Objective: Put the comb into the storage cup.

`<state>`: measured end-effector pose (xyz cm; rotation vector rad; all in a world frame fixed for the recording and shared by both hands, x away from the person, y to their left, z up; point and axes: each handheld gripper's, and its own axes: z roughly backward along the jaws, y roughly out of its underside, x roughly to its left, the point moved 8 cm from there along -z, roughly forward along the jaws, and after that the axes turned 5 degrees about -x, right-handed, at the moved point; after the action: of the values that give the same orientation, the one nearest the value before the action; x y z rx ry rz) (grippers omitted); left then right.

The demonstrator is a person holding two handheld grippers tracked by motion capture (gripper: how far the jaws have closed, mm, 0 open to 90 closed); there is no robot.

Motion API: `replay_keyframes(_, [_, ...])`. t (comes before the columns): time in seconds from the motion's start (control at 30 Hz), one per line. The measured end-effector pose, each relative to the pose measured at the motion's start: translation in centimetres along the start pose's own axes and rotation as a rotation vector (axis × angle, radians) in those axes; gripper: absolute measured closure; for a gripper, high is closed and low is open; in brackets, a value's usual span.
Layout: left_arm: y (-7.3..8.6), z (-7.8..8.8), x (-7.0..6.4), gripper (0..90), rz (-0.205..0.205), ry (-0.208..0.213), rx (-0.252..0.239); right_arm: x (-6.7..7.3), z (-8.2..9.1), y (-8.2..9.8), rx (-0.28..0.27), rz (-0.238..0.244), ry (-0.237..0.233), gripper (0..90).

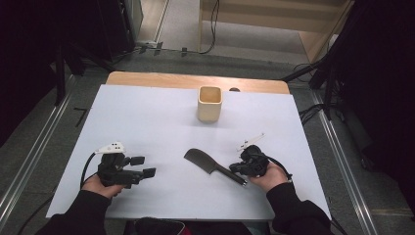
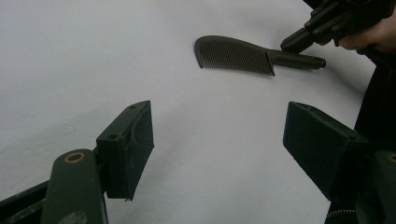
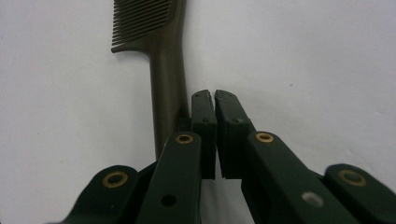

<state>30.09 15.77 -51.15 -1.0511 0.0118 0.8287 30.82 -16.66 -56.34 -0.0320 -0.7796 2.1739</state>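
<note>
Right gripper [image 3: 215, 100], nearly shut and empty, flanks dark toothed plastic comb [image 3: 161, 56].

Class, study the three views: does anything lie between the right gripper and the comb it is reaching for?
Nothing visible does. The right gripper sits with its jaws shut right beside the handle of the comb, with bare white table around them. The cup stands apart, farther back.

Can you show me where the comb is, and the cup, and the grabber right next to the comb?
comb [image 2: 236, 54]: left gripper view, on its teeth.
cup [image 1: 210, 105]: high view, on its front wall.
right gripper [image 3: 215, 98]: right gripper view, between its shut jaw tips, beside the comb's handle.
</note>
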Motion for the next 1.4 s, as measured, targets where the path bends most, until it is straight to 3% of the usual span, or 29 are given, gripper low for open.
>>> replay_keyframes(0.1, [0.0,0.0,0.0,25.2,0.000,0.002,-0.002,-0.4,0.4,-0.3,-0.026,-0.007,0.010,79.8])
replay_keyframes(0.23, [0.0,0.0,0.0,25.2,0.001,0.004,-0.003,-1.0,1.0,-0.6,-0.064,-0.010,0.034,67.2])
replay_keyframes(0.3, [0.0,0.0,0.0,25.2,-0.001,0.004,-0.002,-1.1,1.5,-0.9,-0.090,-0.025,0.028,58.4])
replay_keyframes(0.47, [0.0,0.0,-0.1,25.2,-0.003,0.006,-0.001,-0.8,2.6,-1.1,-0.141,-0.024,-0.005,46.2])
replay_keyframes(0.87, [-0.1,0.1,-0.3,25.2,-0.005,0.016,-0.005,-0.3,5.1,-0.4,-0.274,-0.078,-0.108,34.4])
replay_keyframes(0.97, [0.0,0.1,-0.4,25.1,-0.007,0.026,0.002,-0.3,5.5,-0.2,-0.286,-0.058,-0.105,28.6])
replay_keyframes(1.27, [0.0,0.4,-0.5,25.1,-0.014,0.042,0.000,-0.1,5.9,1.0,-0.282,-0.079,-0.103,27.9])
replay_keyframes(1.4, [0.0,0.4,-0.6,25.1,-0.021,0.047,0.003,-0.2,6.1,1.8,-0.278,-0.073,-0.072,27.8])
